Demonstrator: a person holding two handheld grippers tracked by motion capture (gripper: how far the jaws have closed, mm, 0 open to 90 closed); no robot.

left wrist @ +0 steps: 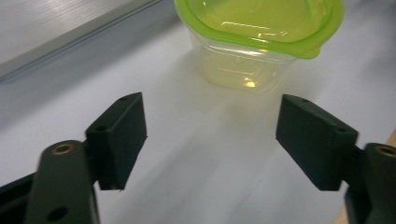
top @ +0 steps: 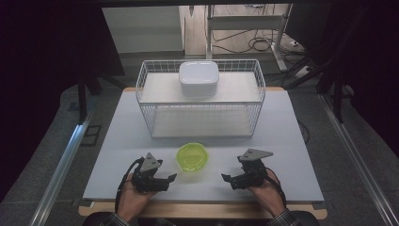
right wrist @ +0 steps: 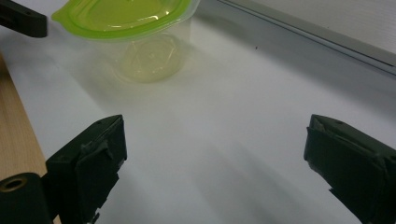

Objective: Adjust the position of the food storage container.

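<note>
A clear tub with a green lid (top: 191,157) stands upright on the white bench (top: 291,141), near the front edge and about midway between the two hands. The lid sits on top of it, its bright rim standing out past the clear walls, as the left gripper view (left wrist: 261,28) and the right gripper view (right wrist: 128,21) both show.

The left gripper (top: 170,179) is held low over the bench just left of the tub and points right toward it. Its jaws stand wide apart with nothing between them; the tub lies beyond their tips, near but not touching. The person's left hand (top: 134,200) holds it from the near edge.

The right gripper (top: 227,179) sits to the right of the tub, a little farther from it, pointing left. Its jaws are wide as well, with only bare bench between them, and the tub stands well beyond their tips. The right hand (top: 266,193) grips it from below.

Farther back on the bench stands a white wire basket (top: 256,101) with two levels. A white lidded box (top: 198,78) rests on its upper level, toward the middle. The basket is well apart from the tub and from both grippers
</note>
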